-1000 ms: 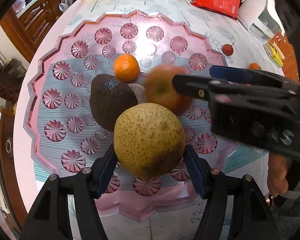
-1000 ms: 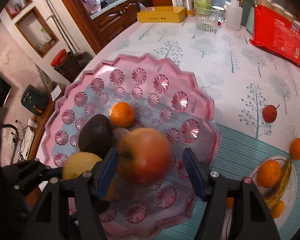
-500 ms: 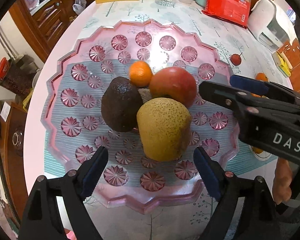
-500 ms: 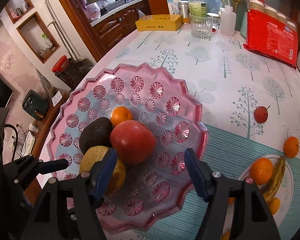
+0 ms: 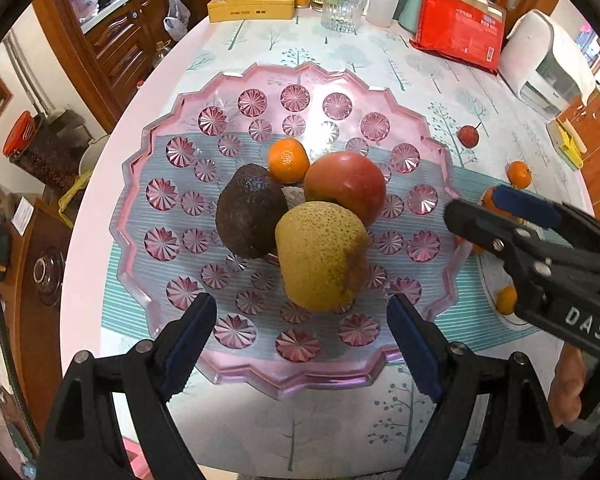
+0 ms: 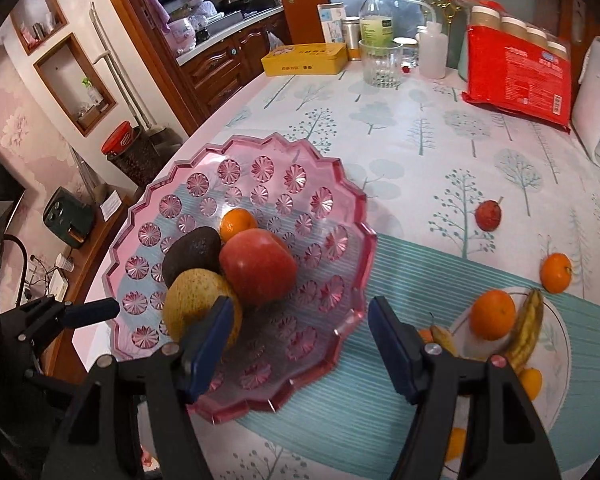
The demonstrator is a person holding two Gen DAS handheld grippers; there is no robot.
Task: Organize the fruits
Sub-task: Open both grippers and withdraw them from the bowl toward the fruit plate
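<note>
With pear [image 5: 320,256] and apple [image 5: 346,186] resting on the pink tray [image 5: 180,292], both my hand-held grippers [image 5: 300,332] [image 6: 300,344] gape empty, so next I fetch the loose tangerine [image 6: 555,273].

A round table [image 6: 412,136] under a tree-print cloth is seen bearing a pink scalloped tray [image 6: 352,216] near its left edge, a white plate [image 6: 556,344], a red packet [image 6: 516,76] and a yellow tin [image 6: 304,58] at the far edge.
</note>
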